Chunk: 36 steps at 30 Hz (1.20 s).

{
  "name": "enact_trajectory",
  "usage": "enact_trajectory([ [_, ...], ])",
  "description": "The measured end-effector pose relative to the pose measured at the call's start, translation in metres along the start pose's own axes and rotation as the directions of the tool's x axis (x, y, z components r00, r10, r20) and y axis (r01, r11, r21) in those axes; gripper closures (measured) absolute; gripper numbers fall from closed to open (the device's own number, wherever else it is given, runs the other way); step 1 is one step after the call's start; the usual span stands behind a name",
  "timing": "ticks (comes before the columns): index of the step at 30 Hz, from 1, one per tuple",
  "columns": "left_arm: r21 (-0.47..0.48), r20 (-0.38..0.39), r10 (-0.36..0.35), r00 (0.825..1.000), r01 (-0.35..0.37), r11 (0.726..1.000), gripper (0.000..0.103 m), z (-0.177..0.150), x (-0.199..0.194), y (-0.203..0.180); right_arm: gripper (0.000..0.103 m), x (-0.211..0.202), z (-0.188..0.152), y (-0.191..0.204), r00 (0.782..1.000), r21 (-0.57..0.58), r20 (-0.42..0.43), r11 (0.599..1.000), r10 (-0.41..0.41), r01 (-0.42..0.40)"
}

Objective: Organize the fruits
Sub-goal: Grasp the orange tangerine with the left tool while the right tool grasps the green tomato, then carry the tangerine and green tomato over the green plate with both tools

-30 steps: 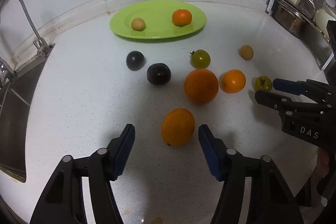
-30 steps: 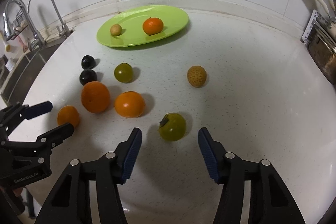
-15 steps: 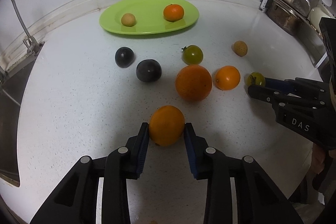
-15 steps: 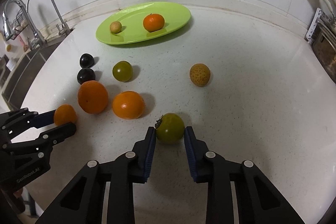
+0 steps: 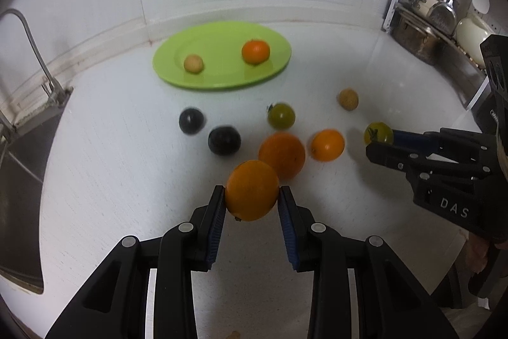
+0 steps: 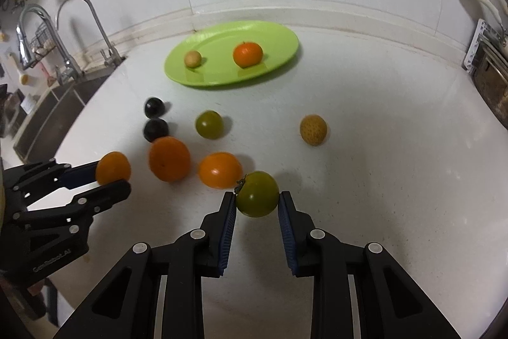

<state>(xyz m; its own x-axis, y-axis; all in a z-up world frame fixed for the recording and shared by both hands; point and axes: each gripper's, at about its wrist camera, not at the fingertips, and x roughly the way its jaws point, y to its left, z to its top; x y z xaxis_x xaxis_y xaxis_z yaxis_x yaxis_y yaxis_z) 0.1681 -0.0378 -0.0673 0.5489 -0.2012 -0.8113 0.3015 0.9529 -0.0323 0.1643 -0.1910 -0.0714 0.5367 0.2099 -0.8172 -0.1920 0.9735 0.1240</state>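
Note:
My left gripper is shut on an orange, held just above the white counter; in the right wrist view the same gripper and orange show at the left. My right gripper is shut on a green tomato, which the left wrist view shows at the right. The green plate at the back holds a tangerine and a small tan fruit.
On the counter lie a big orange, a smaller orange, a second green tomato, two dark plums and a tan bumpy fruit. A sink lies left; a pot rack stands at the right.
Both grippers closed from wide open onto their fruit, the left on the orange and the right on the green tomato, and each fruit now looks slightly raised.

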Motion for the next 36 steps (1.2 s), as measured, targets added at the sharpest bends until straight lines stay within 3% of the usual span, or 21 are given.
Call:
enact_trajectory([
  [16, 0.038, 0.17, 0.016, 0.985, -0.022, 0.999, 0.07, 0.048, -0.035, 0.008, 0.074, -0.04, 0.042, 0.018, 0.983, -0.022, 0.175, 0.999, 0.053, -0.05],
  [25, 0.039, 0.197, 0.016, 0.98, -0.024, 0.999, 0.07, 0.079, -0.028, 0.02, 0.074, -0.039, 0.076, 0.025, 0.971, -0.032, 0.231, 0.998, 0.061, -0.056],
  [36, 0.019, 0.22, 0.036, 0.975, -0.041, 0.999, 0.07, 0.12, -0.018, 0.042, 0.074, -0.024, 0.12, 0.035, 0.968, -0.067, 0.241, 0.996, 0.074, -0.06],
])
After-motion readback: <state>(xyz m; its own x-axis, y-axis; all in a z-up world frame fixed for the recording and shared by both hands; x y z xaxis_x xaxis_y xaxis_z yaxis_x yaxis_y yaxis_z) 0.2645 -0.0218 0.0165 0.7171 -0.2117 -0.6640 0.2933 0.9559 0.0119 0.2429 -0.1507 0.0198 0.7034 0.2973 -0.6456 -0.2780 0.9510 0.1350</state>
